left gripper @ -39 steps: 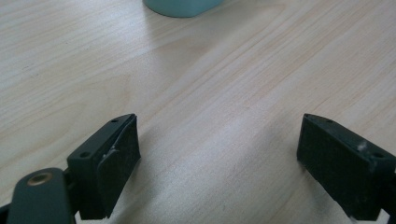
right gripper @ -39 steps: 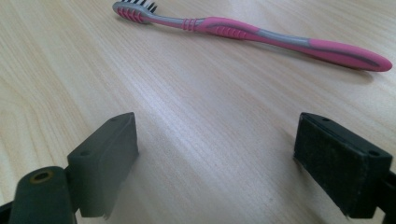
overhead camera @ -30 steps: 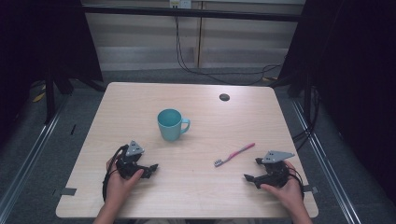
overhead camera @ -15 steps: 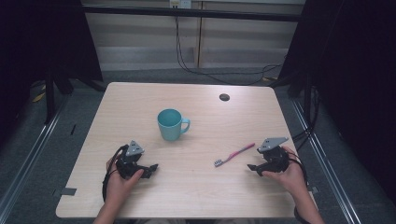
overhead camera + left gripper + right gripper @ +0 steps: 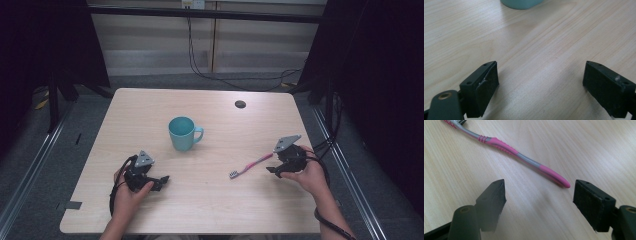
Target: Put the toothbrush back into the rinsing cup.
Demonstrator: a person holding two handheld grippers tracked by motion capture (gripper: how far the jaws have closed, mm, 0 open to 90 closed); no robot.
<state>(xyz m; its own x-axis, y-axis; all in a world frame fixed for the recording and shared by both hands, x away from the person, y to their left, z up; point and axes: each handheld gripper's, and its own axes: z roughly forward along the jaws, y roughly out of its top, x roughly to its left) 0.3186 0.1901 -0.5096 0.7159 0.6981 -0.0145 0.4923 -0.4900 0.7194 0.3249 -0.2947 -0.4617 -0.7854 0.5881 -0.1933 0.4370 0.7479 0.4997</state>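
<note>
A pink and grey toothbrush (image 5: 248, 166) (image 5: 509, 152) lies flat on the wooden table (image 5: 150, 107), bristle end toward the middle. My right gripper (image 5: 270, 170) (image 5: 539, 197) hovers just at the handle's end, open; its jaws have just been closing a little, with nothing between them. A teal mug (image 5: 183, 132) (image 5: 520, 3) stands upright near the table's centre, handle to the right. My left gripper (image 5: 162, 181) (image 5: 540, 87) rests low at the front left, open wide over bare wood, short of the mug.
A small dark round disc (image 5: 240, 104) sits near the table's far edge. Metal rails run along the floor on both sides, and cables hang behind the table. Bare wood lies between mug and toothbrush.
My right hand has moved up and toward the toothbrush's handle end, from the table's front right corner. The left hand, mug and toothbrush have stayed put.
</note>
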